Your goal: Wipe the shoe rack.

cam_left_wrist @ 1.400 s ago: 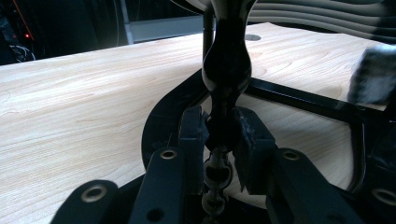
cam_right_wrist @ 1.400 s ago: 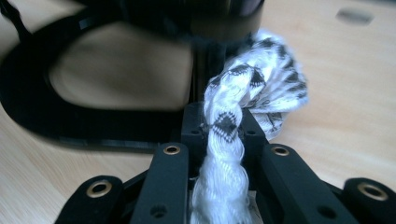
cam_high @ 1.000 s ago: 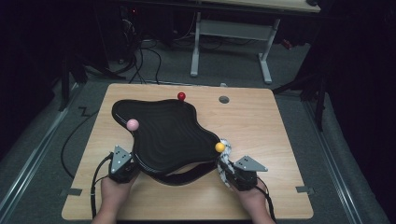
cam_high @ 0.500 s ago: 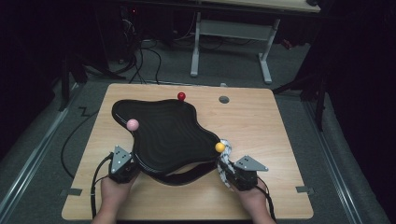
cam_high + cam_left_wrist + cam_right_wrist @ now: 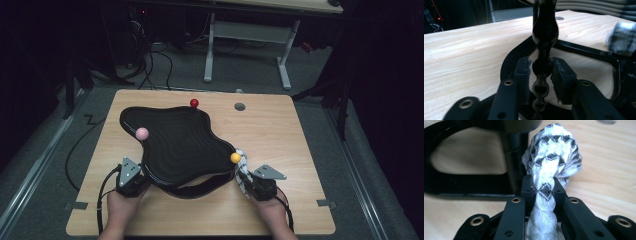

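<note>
Left gripper (image 5: 540, 72) view: tray (image 5: 544, 32) edge runs out the top of frame, upper part blurred; can't tell if the pads (image 5: 522, 72) touch it. Cloth (image 5: 624, 37) at right is blurred and cut by the edge. Right gripper (image 5: 544, 188) view: cloth's lower end hidden between the arms, black frame (image 5: 471, 187) behind is soft. High view: cloth (image 5: 241, 167) too small to read under the yellow ball (image 5: 235, 158); forearms cut off at bottom.

I see the table (image 5: 280, 150) evenly lit from overhead; surroundings fall into near darkness. Both gripper views are soft up close, the left dimmer, with glare on glossy black.
</note>
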Tool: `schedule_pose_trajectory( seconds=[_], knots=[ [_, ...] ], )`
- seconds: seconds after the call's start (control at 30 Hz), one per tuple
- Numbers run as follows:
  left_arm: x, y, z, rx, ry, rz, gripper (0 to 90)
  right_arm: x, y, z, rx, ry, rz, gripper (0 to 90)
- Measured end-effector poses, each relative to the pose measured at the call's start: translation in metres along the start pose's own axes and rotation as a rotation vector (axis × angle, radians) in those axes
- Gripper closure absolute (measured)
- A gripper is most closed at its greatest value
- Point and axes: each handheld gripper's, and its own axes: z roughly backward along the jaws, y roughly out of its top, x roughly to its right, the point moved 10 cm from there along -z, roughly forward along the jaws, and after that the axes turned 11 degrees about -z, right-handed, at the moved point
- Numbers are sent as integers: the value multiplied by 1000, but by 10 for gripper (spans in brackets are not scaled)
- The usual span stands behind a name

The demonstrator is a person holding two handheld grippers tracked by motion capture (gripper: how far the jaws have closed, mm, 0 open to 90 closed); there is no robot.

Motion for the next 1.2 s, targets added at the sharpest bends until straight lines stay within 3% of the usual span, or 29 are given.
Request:
schedule_pose_trajectory(
  seconds=[0.17,0.3,0.57,0.7,0.97,1.2],
  knots=[
    [2,-7,1,-22,1,-5,601,11,8,-7,33,-43,-9,787],
    [4,-12,1,-36,11,-3,597,14,12,-16,37,-50,-4,788],
    [6,-18,0,-48,24,-2,726,6,20,-30,50,-32,8,789],
    [6,-18,0,-48,36,-7,742,-3,20,-34,43,-13,30,796],
    [9,-15,-4,-40,29,-2,744,-2,17,-30,42,-22,30,798],
    [23,-7,-17,-33,-11,-22,743,10,12,-17,48,-52,22,798]
  ],
)
